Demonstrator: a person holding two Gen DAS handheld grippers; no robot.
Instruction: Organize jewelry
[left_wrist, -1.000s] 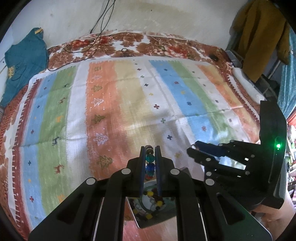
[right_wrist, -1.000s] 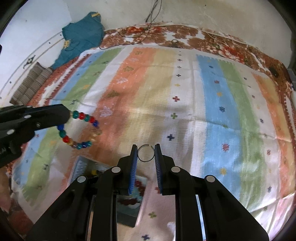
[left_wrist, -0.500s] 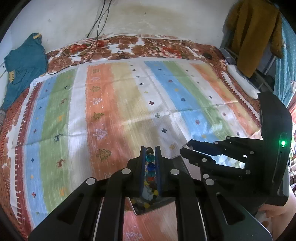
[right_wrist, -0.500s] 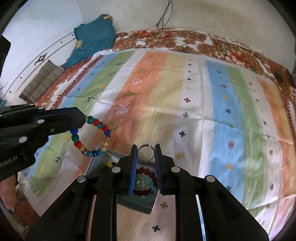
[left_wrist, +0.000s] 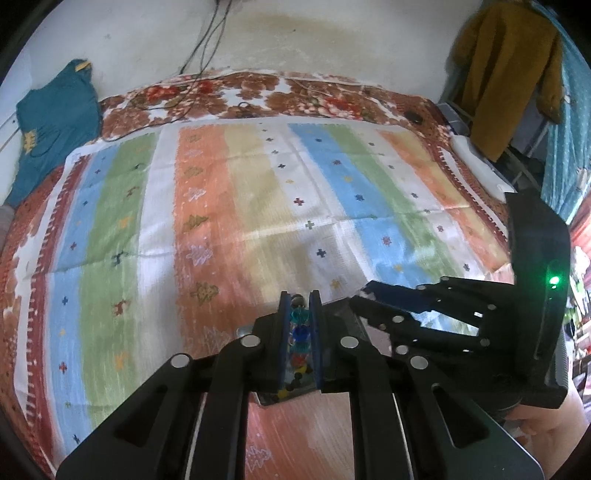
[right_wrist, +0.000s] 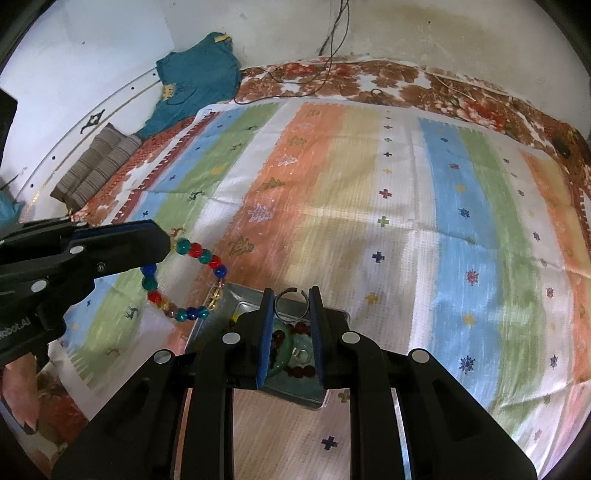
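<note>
A bracelet of round multicoloured glass beads (left_wrist: 299, 334) is pinched between the blue pads of the left gripper (left_wrist: 299, 300) above a metal tray; the right gripper (left_wrist: 373, 291) sits beside it. From the right wrist, the right gripper (right_wrist: 293, 297) clamps a thin open metal ring (right_wrist: 291, 303) over the rectangular metal tray (right_wrist: 236, 293) of jewelry on the striped cloth (right_wrist: 406, 221), the bracelet (right_wrist: 184, 284) dangling at the tray's left edge.

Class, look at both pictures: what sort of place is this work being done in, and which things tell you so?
Probably a bedroom in a home. The work happens on a striped blanket spread over a flowered bedsheet, with a teal shirt lying at the wall and a mustard garment hanging nearby.
</note>
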